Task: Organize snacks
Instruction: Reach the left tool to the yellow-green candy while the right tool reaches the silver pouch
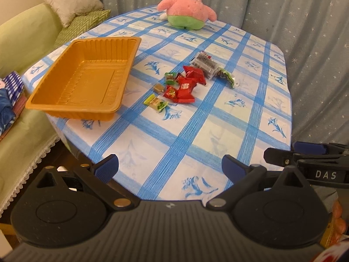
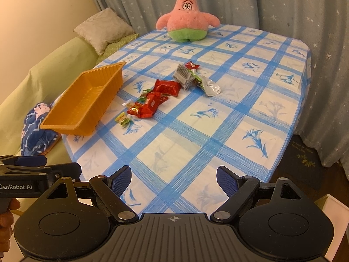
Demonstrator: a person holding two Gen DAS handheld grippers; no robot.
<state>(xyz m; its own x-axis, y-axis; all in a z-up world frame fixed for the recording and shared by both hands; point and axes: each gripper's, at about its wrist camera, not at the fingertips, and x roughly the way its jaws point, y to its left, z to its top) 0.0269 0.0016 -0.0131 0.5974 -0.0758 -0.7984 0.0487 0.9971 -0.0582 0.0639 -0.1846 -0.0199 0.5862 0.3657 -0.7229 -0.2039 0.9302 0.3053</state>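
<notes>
An empty orange plastic tray [image 1: 65,107] sits at the table's left edge, also in the right wrist view [image 2: 65,126]. A pile of wrapped snacks lies mid-table: red packets [image 1: 185,87] [image 2: 165,88], grey packets [image 1: 205,64] [image 2: 183,75], small green and yellow candies [image 1: 156,102] [image 2: 123,120]. My left gripper [image 1: 170,167] is open and empty above the near table edge. My right gripper [image 2: 174,180] is open and empty, also above the near edge. Each gripper shows at the side of the other's view.
A pink starfish plush [image 1: 188,6] [image 2: 187,15] stands at the table's far end. The blue-checked tablecloth [image 1: 196,135] covers the table. A green sofa [image 1: 19,35] with cushions lies left; star-patterned curtains [image 2: 283,6] hang behind.
</notes>
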